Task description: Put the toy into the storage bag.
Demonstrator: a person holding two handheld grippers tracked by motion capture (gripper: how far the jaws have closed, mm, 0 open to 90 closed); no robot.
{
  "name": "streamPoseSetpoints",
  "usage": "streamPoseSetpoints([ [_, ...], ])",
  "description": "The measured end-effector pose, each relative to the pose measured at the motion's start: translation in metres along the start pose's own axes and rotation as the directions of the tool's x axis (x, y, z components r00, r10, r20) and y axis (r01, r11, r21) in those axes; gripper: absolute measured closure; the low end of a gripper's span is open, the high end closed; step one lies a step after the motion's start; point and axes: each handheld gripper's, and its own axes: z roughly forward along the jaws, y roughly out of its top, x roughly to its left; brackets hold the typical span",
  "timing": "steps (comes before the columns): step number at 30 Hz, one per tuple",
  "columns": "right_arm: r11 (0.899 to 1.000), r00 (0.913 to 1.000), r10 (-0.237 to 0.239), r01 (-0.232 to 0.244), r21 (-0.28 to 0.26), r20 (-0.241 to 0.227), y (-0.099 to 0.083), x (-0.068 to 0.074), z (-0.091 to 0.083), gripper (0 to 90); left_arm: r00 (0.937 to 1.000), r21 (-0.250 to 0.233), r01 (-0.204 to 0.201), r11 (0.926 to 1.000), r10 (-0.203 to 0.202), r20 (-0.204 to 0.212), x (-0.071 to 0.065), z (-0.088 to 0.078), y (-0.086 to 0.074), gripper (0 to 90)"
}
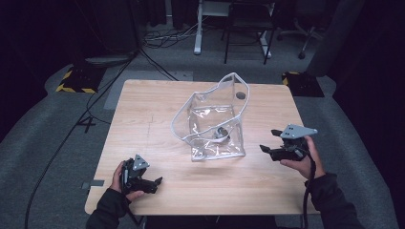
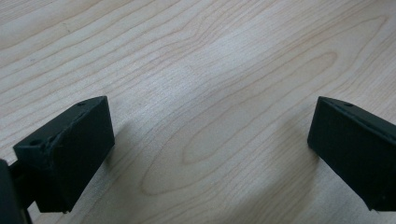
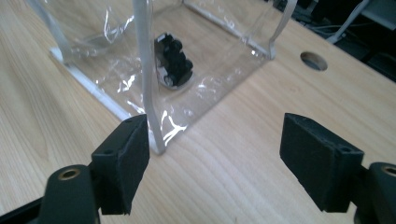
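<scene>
Desk [image 1: 143, 119]: one clear plastic bag [image 1: 215, 121] with white trim standing mid-desk, mouth open upward; one small black-and-silver object [image 3: 173, 60] inside on its floor (identity unclear). Two grippers: left gripper [image 2: 205, 149] low over bare wood, jaws wide apart, empty; right gripper [image 3: 215, 158] just beside bag's corner, jaws spread, holding nothing.

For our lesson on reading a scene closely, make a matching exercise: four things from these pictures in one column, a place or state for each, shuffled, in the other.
Things
1. clear bag
2. small dark object
3. left hand-held gripper
4. round hole

Places or states
A. open, low over bare wood
B. inside the bag, on its floor
C. standing at the table's middle
D. in the tabletop behind the bag

Pairs: 1-C, 2-B, 3-A, 4-D
</scene>
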Motion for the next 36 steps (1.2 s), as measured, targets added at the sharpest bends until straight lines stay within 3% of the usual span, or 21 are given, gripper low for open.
streamPoseSetpoints([
  [10,0.998,0.9999,0.004,-0.003,0.056,-0.016,-0.023,0.004,0.006,24.6,1.0,-0.001,0.0,1.0,0.0,0.001,0.0,0.0,0.0,0.7],
  [14,0.997,0.9992,0.034,-0.033,0.063,-0.019,-0.034,0.006,0.003,24.4,1.0,-0.001,0.0,1.0,0.0,0.001,0.0,0.0,0.0,0.7],
  [36,0.989,0.9968,0.073,-0.068,0.13,-0.035,-0.091,0.009,-0.014,23.8,1.0,-0.001,-0.001,1.0,0.001,-0.002,0.0,0.0,0.0,0.7],
])
